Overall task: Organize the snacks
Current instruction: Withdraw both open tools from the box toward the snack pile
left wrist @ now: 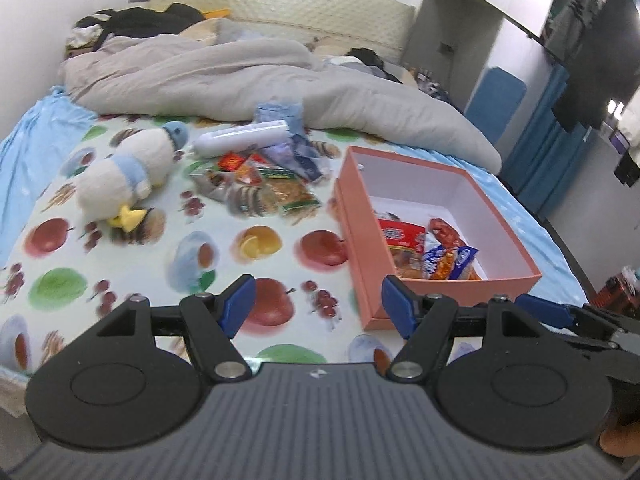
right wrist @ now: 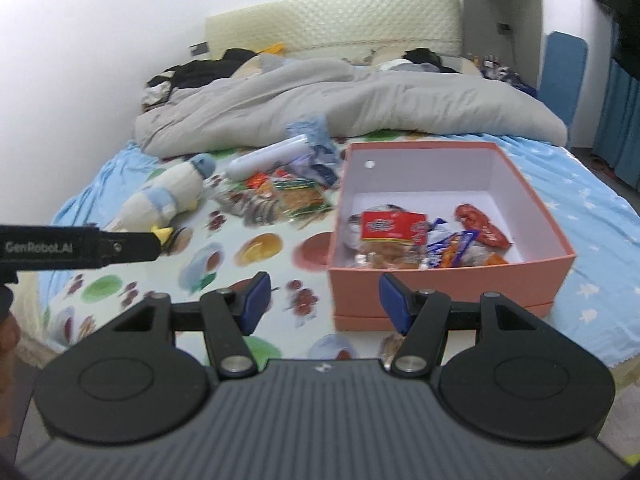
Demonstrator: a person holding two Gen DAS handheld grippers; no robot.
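A pink box (left wrist: 400, 168) with a white inside sits on the bed's fruit-print sheet and holds several snack packets (left wrist: 424, 246); it also shows in the right wrist view (right wrist: 452, 266), with the packets (right wrist: 400, 236) at its near side. A pile of loose snack packets (left wrist: 264, 186) (right wrist: 288, 196) lies left of the box, with a white tube (left wrist: 240, 140) (right wrist: 266, 158) behind it. My left gripper (left wrist: 318, 306) is open and empty, near the box's front left corner. My right gripper (right wrist: 324, 300) is open and empty, just before the box's front wall.
A plush duck (left wrist: 128, 174) (right wrist: 164, 200) lies left of the snack pile. A rumpled grey duvet (left wrist: 240, 76) (right wrist: 340, 100) covers the far half of the bed. The left gripper's body (right wrist: 76, 248) shows at the left edge of the right wrist view.
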